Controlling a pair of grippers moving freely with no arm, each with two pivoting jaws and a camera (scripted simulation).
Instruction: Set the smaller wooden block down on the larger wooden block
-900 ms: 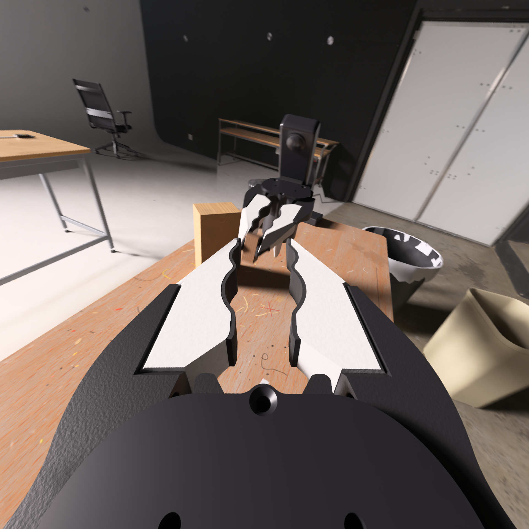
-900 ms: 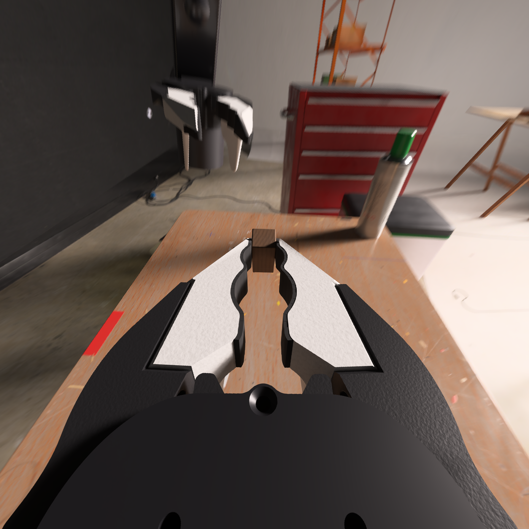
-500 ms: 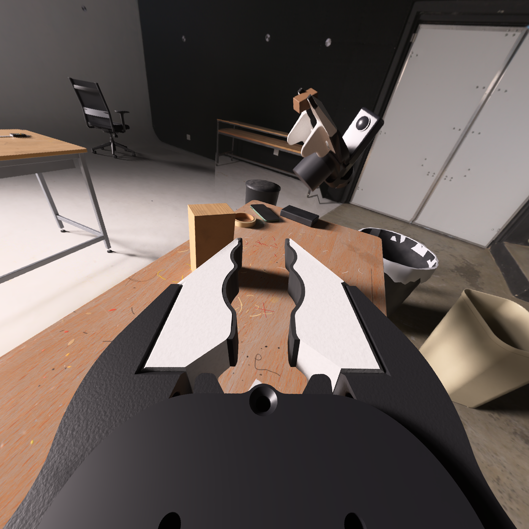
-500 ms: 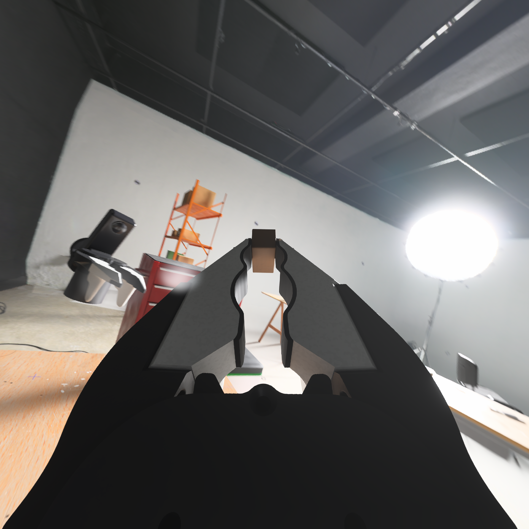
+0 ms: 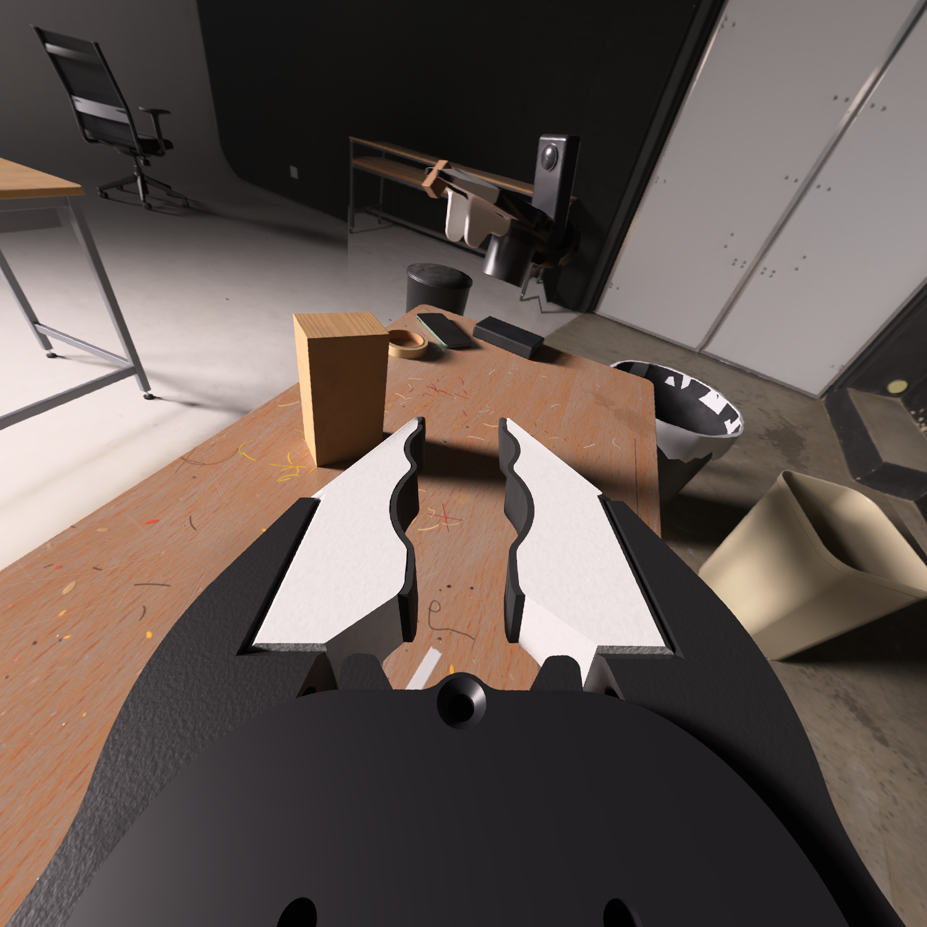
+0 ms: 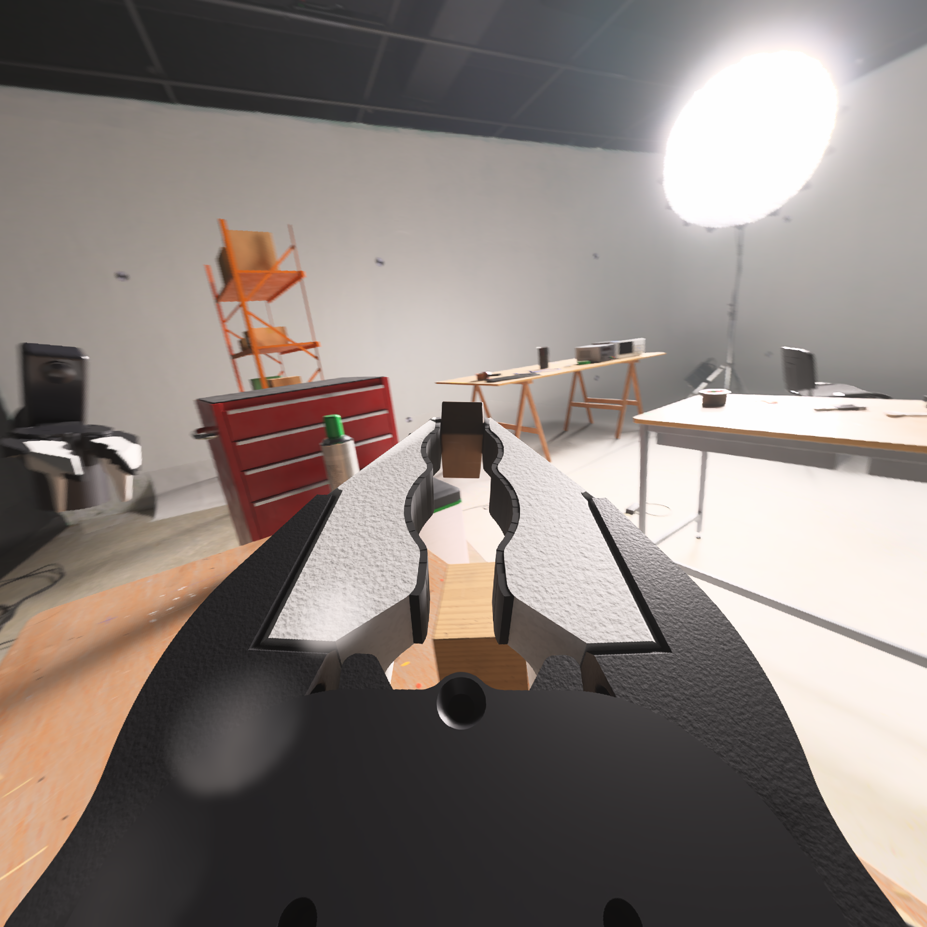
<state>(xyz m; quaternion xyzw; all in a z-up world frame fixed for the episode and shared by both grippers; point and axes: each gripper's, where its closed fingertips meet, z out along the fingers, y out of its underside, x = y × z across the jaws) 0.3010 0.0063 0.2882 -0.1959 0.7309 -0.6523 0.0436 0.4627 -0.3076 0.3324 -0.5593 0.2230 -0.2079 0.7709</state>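
Since 0.5 s ago right gripper [image 6: 462, 441] levelled out, fingers clamped on small block [image 6: 461, 441], now above large block [image 6: 469, 617] on desk [image 5: 526, 401]. Left gripper [image 5: 460, 426] fingers apart, empty. Lowering is probably next.

matt wooden table [image 5: 552, 401]; grained wood block [image 5: 343, 386]

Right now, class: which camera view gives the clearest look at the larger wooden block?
The left wrist view: the larger wooden block stands upright on the table, two faces visible. The right wrist view shows only a strip between the right gripper fingers.
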